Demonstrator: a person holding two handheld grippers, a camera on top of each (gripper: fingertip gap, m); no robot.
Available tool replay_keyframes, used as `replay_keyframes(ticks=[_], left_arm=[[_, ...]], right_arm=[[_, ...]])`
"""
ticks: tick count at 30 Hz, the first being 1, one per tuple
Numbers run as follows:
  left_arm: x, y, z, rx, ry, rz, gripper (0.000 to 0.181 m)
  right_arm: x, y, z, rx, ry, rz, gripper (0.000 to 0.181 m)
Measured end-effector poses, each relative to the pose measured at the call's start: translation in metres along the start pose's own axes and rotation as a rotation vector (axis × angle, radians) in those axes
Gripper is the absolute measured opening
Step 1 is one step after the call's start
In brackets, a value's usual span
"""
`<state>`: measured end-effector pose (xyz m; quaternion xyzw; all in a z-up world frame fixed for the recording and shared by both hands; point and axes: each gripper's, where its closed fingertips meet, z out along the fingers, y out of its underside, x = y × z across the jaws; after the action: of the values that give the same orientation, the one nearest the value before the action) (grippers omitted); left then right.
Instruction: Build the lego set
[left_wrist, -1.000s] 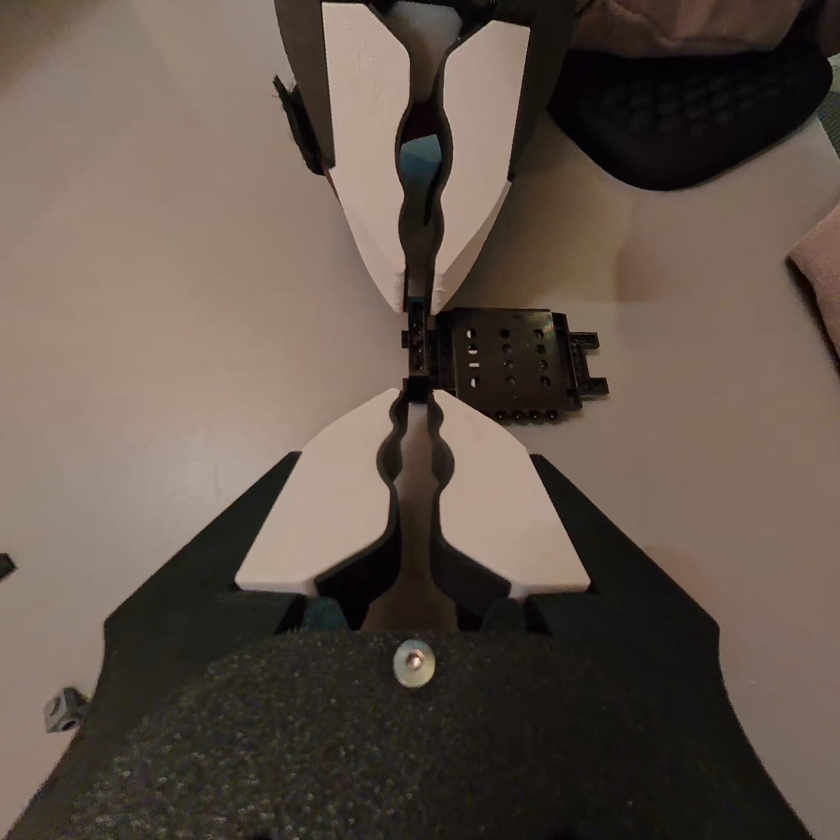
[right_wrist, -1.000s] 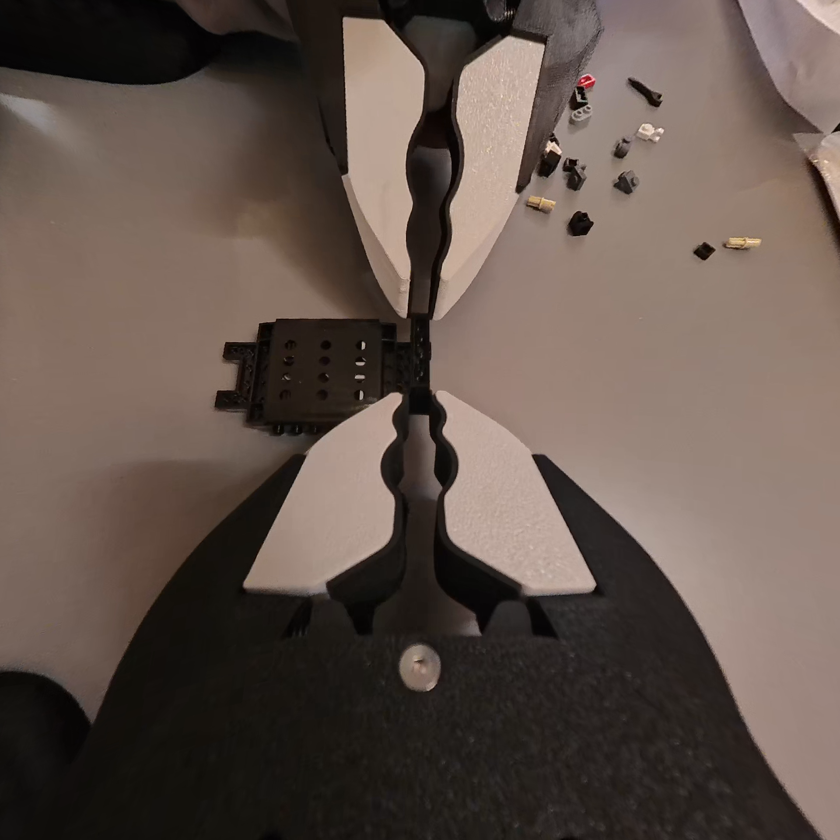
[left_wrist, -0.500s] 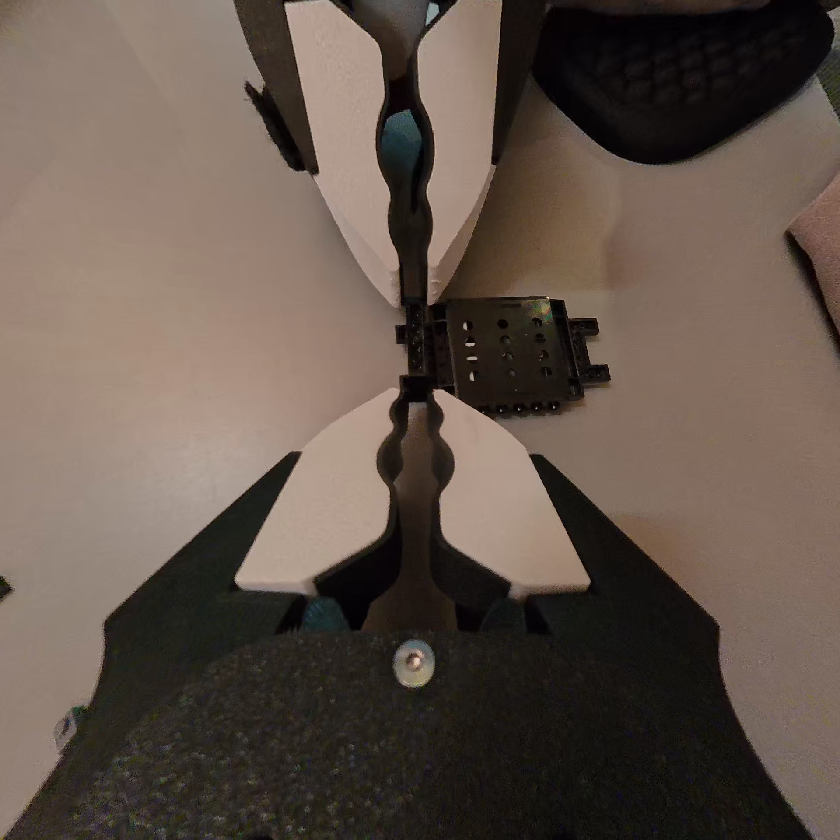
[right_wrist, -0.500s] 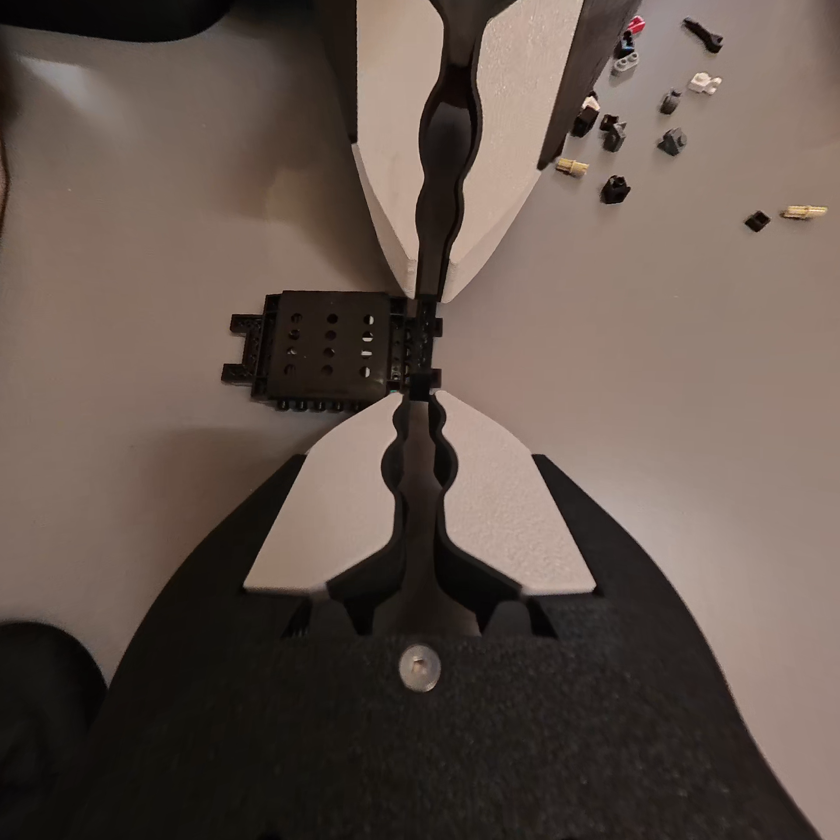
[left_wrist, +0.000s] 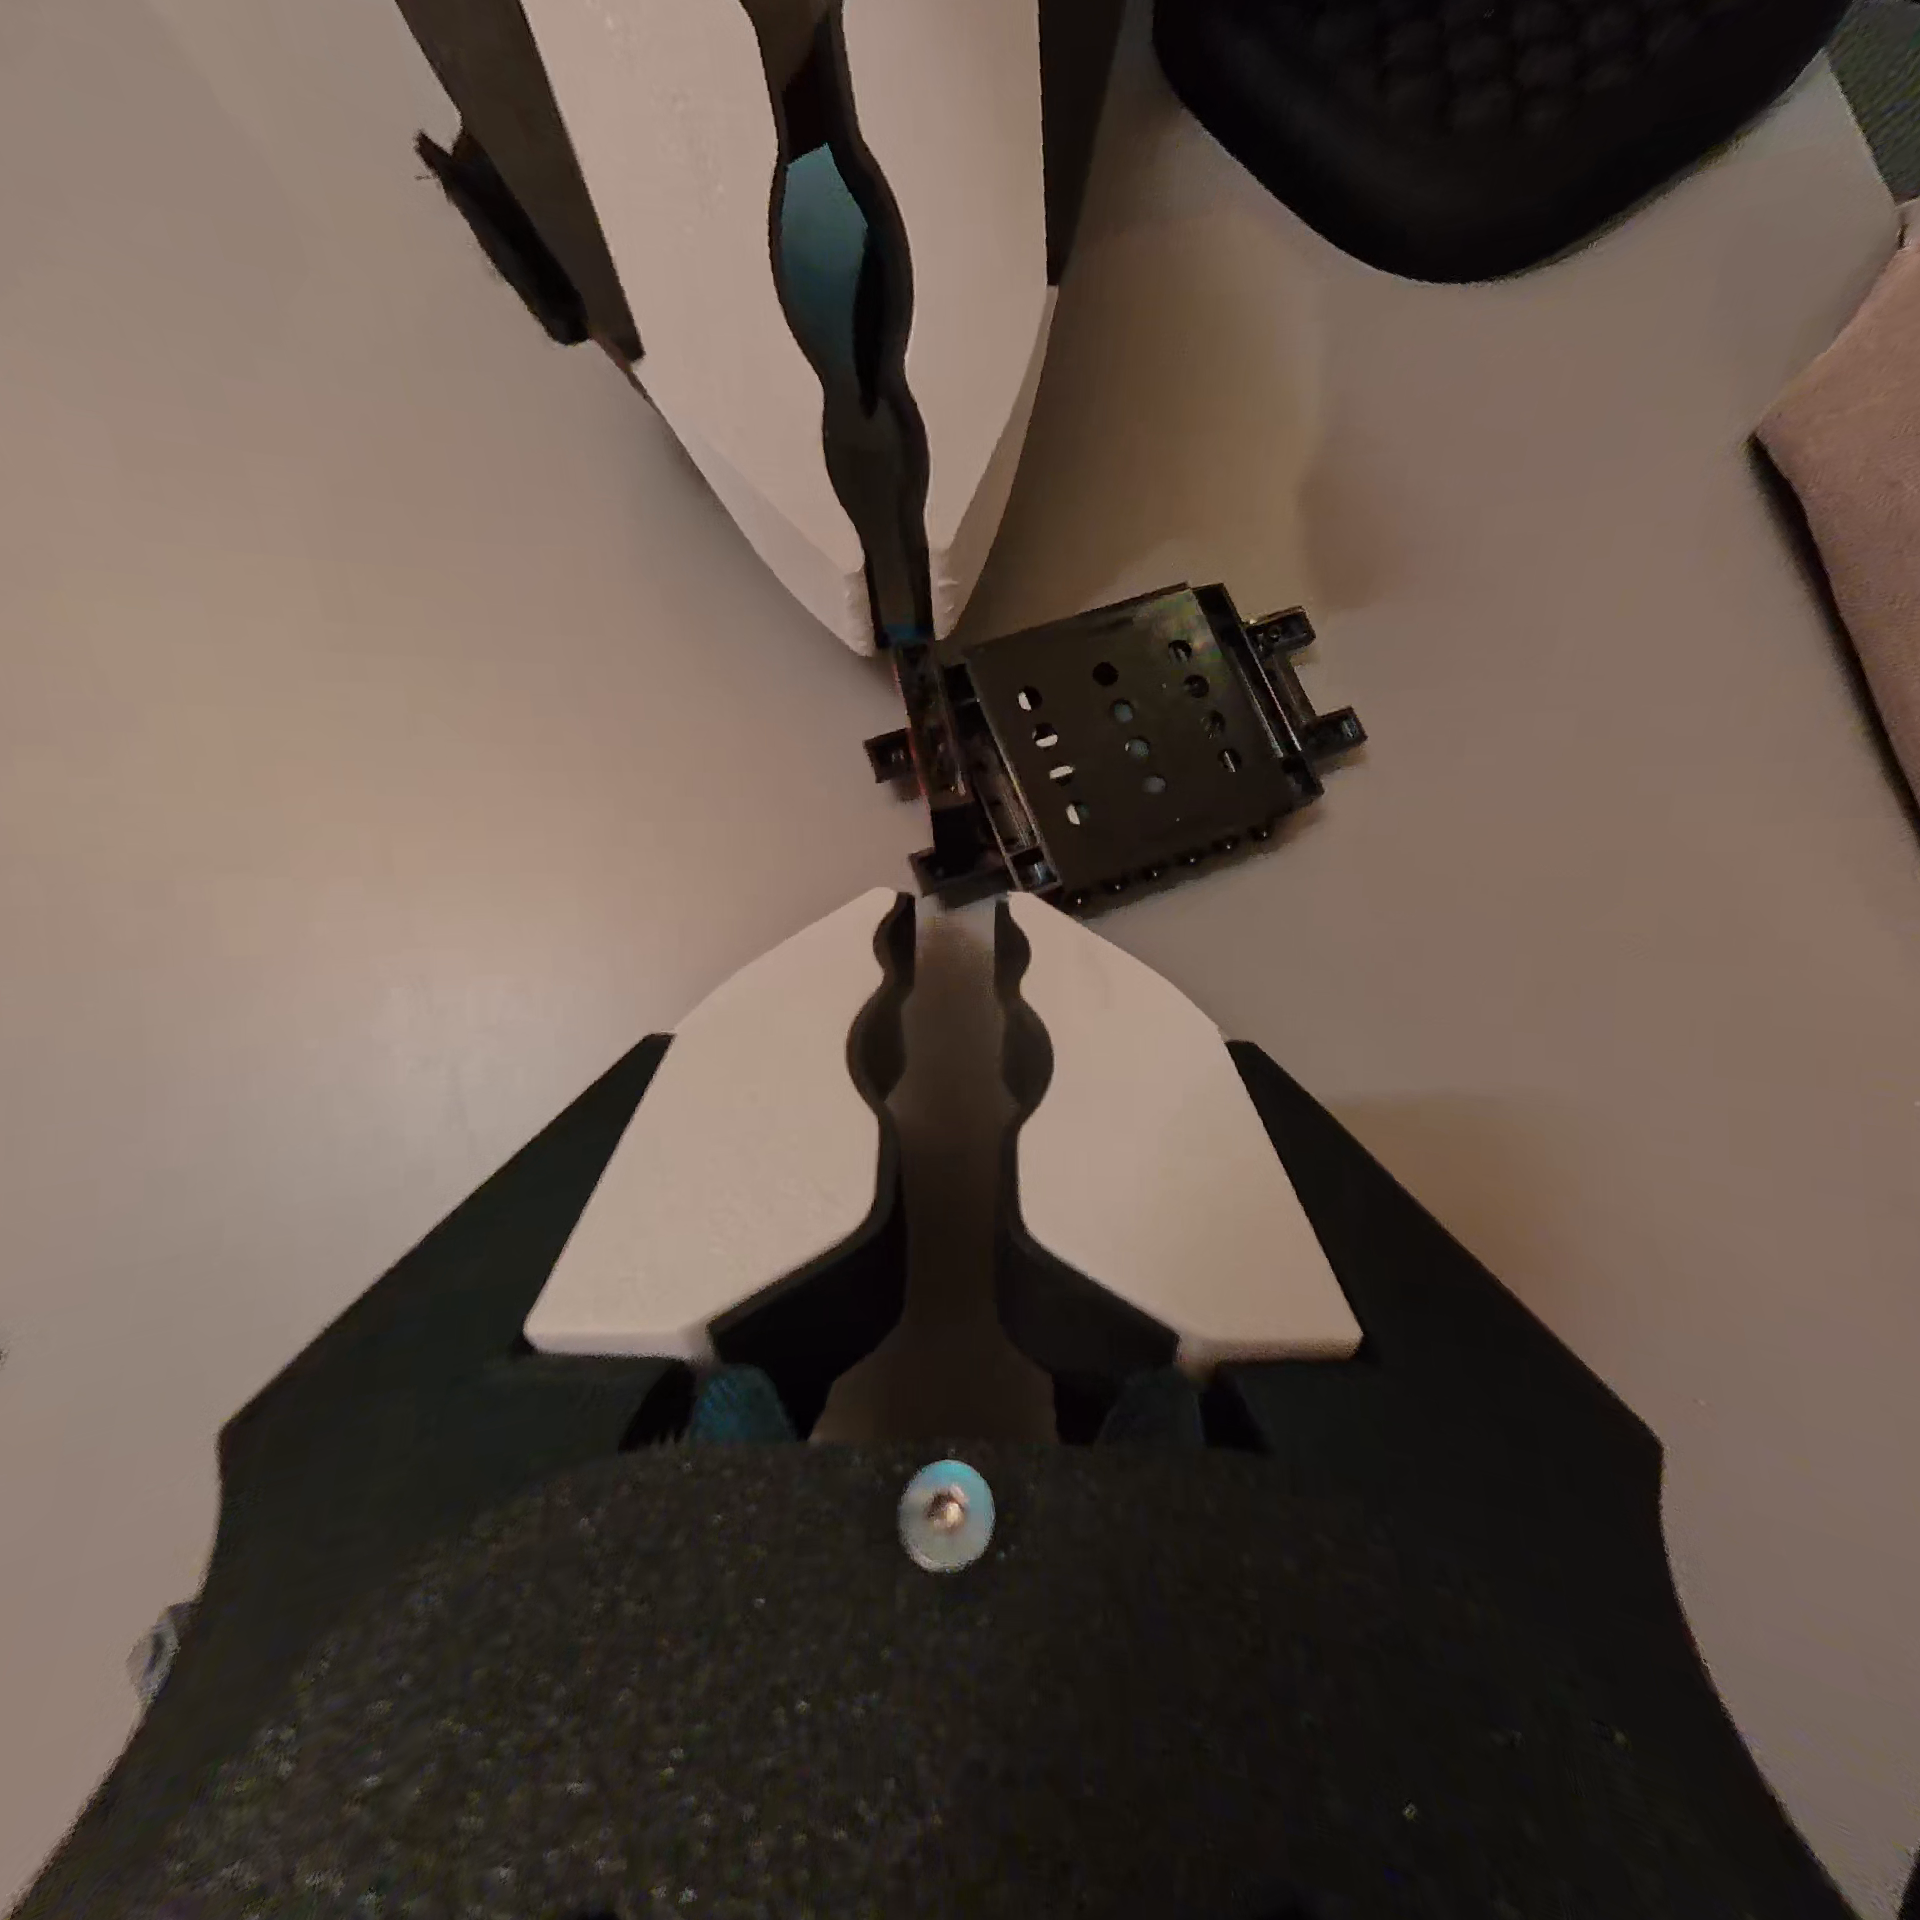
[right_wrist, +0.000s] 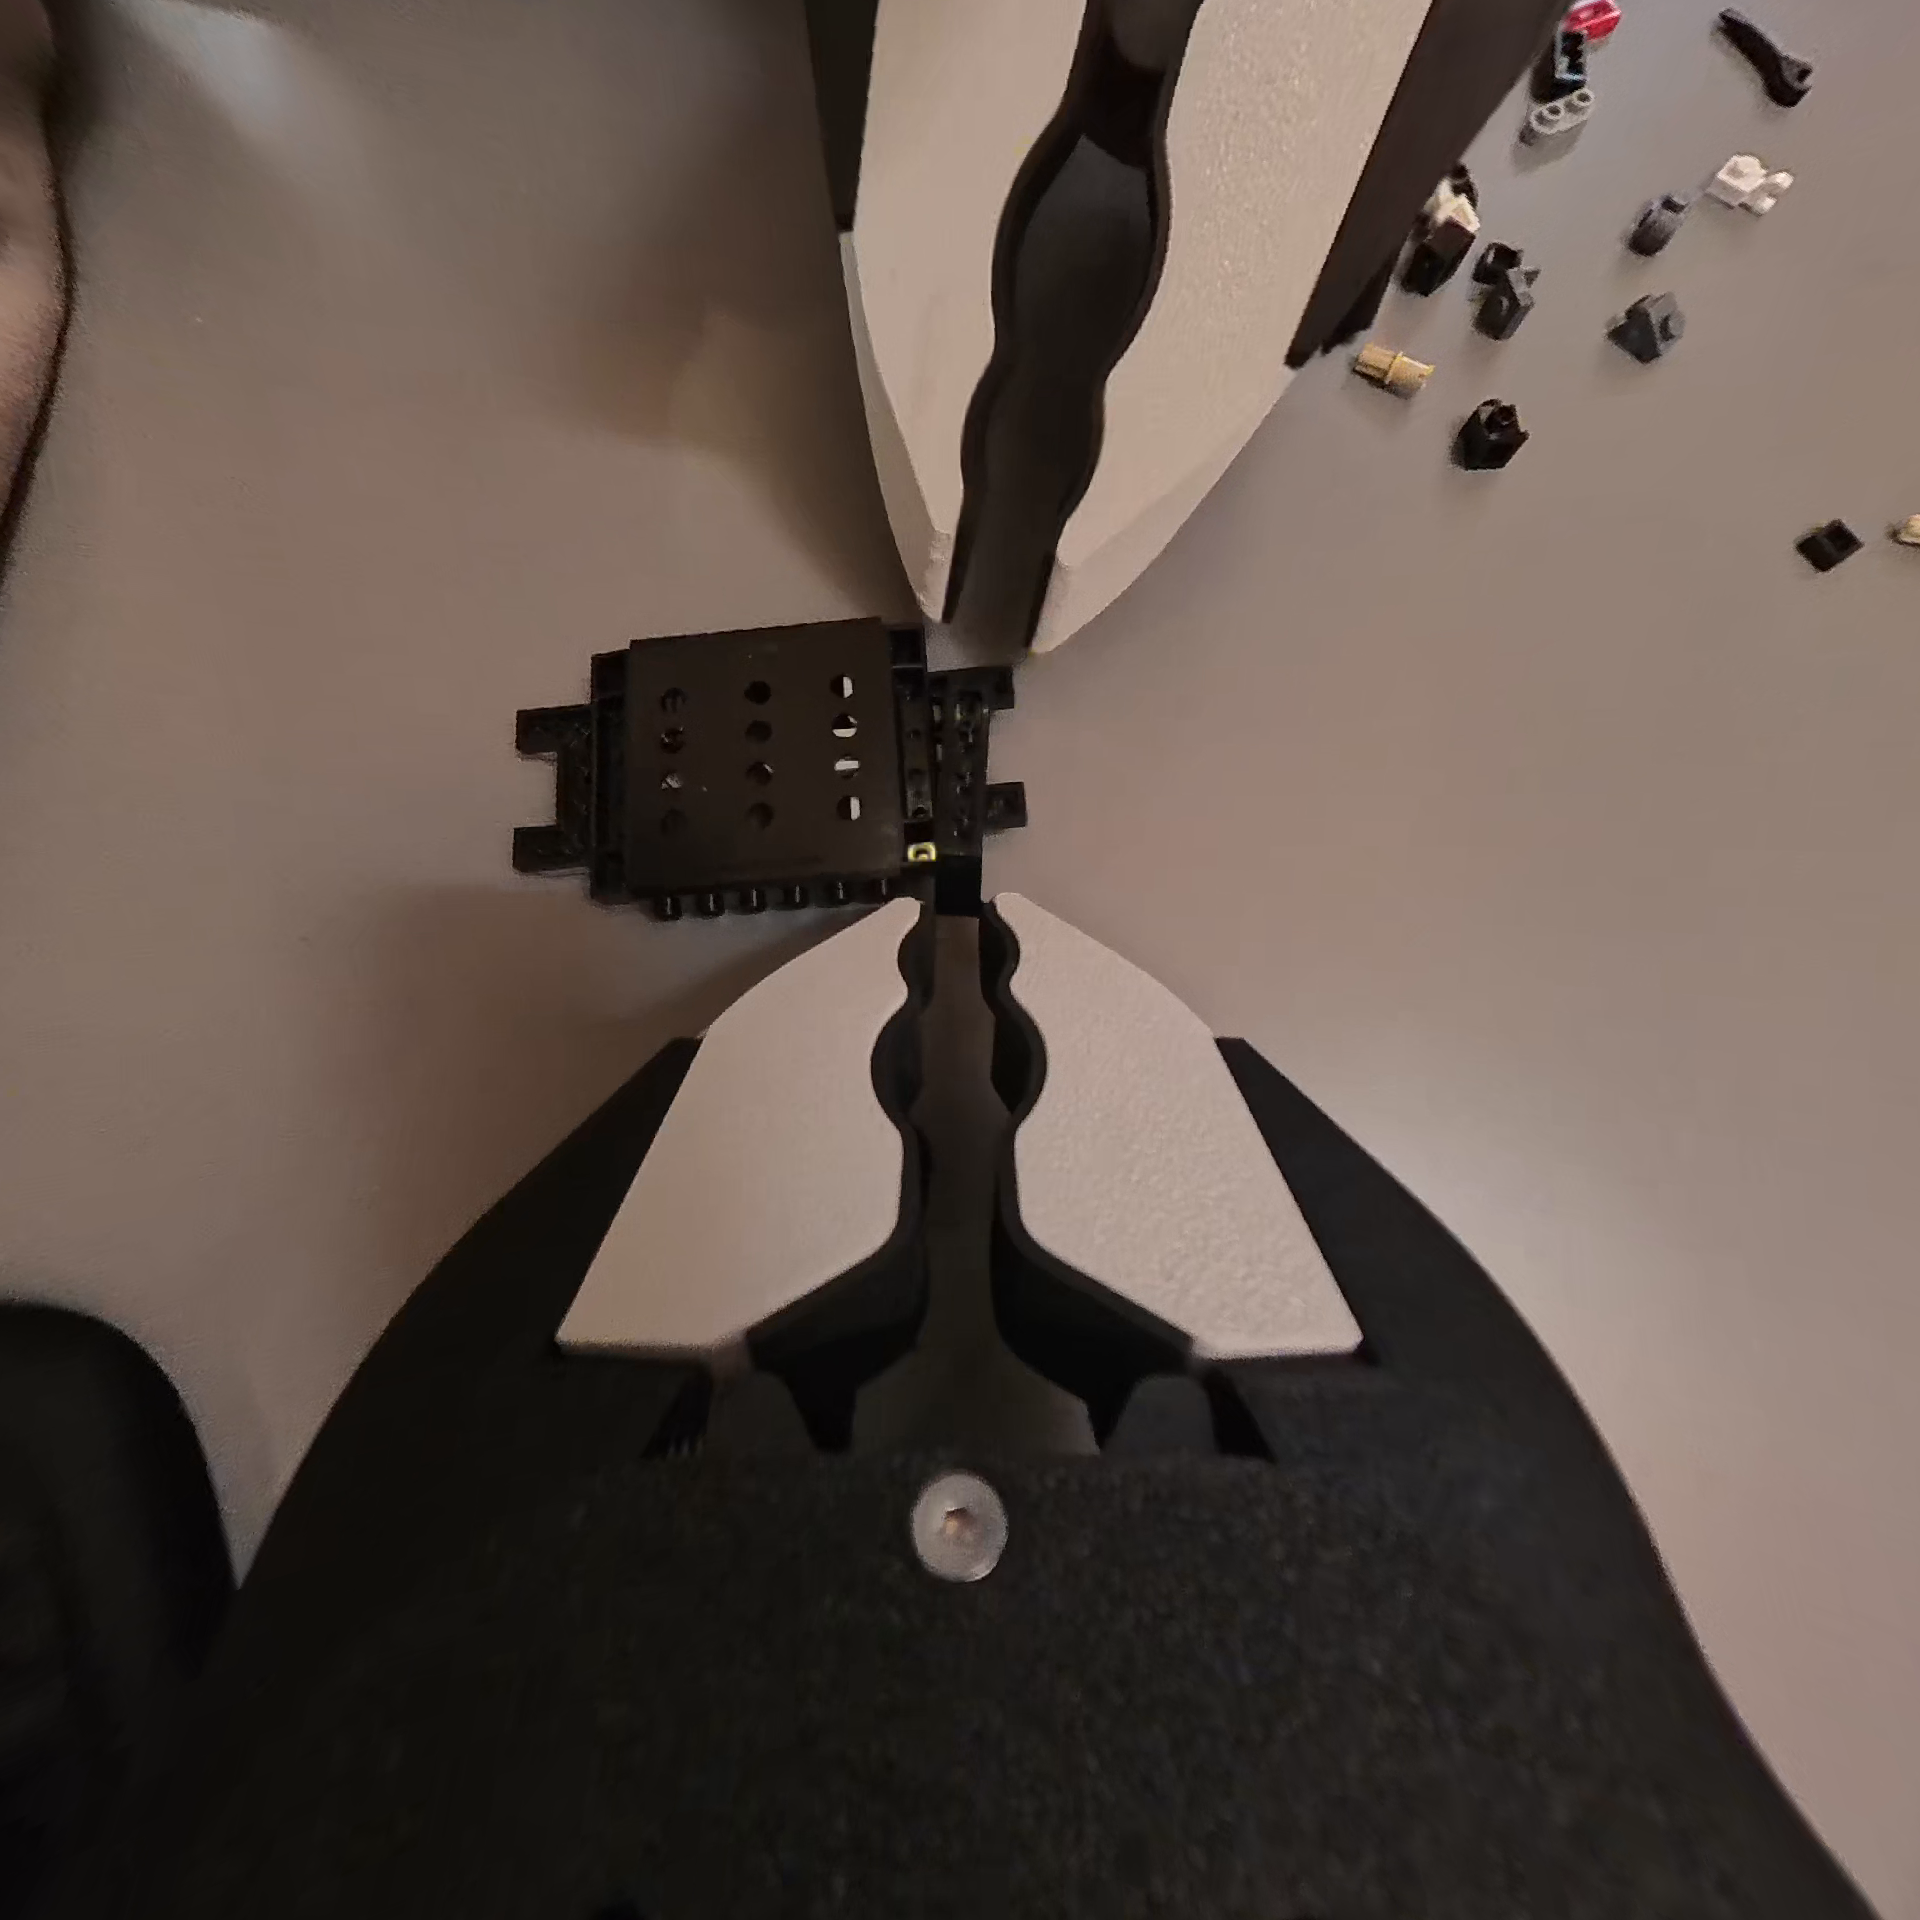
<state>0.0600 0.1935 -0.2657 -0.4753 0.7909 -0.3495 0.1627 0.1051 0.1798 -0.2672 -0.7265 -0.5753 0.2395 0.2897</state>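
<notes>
A black lego assembly (left_wrist: 1132, 738), a flat plate with rows of holes and forked ends, lies on the grey table (left_wrist: 312, 727). My left gripper (left_wrist: 956, 906) is slightly open, with bare table showing between its fingers. Its tips stop just short of the assembly's near corner. My right gripper (right_wrist: 958, 906) is shut on the narrow black strip at the assembly's (right_wrist: 758, 758) right end. The right gripper also shows at the top of the left wrist view (left_wrist: 904, 634), pinching that strip. The left gripper shows at the top of the right wrist view (right_wrist: 992, 629), just clear of the strip.
Several small loose pieces lie at the upper right of the right wrist view: black ones (right_wrist: 1496, 291), a tan pin (right_wrist: 1392, 369), a white one (right_wrist: 1751, 185). A black mesh cushion (left_wrist: 1507, 135) and a pinkish cloth (left_wrist: 1860, 540) lie past the assembly. The tips of one gripper are about 6 cm away from the tips of the other.
My left gripper has let go of the end strip and drawn back slightly. The assembly has swung round in the left wrist view. My right gripper still holds the strip.
</notes>
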Motion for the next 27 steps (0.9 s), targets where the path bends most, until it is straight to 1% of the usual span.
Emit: replay_keyframes(ticks=[4,6,15,21,27], left_arm=[[0.002,0.006,-0.001,-0.026,0.000,0.000,0.012],[0.003,0.006,-0.001,-0.017,0.003,-0.015,0.012],[0.008,0.005,0.002,-0.007,0.027,-0.024,0.012],[0.010,0.006,0.002,-0.014,0.043,-0.015,0.016],[0.012,0.006,0.002,-0.004,0.044,-0.009,0.015]], right_arm=[[0.001,-0.006,0.000,0.037,-0.038,-0.036,0.007],[0.001,-0.007,-0.001,0.041,-0.058,-0.054,0.008],[0.000,-0.003,0.007,-0.034,-0.126,-0.122,0.008],[0.001,-0.007,0.008,-0.050,-0.147,-0.150,0.008],[0.000,-0.007,0.010,-0.076,-0.182,-0.177,0.008]])
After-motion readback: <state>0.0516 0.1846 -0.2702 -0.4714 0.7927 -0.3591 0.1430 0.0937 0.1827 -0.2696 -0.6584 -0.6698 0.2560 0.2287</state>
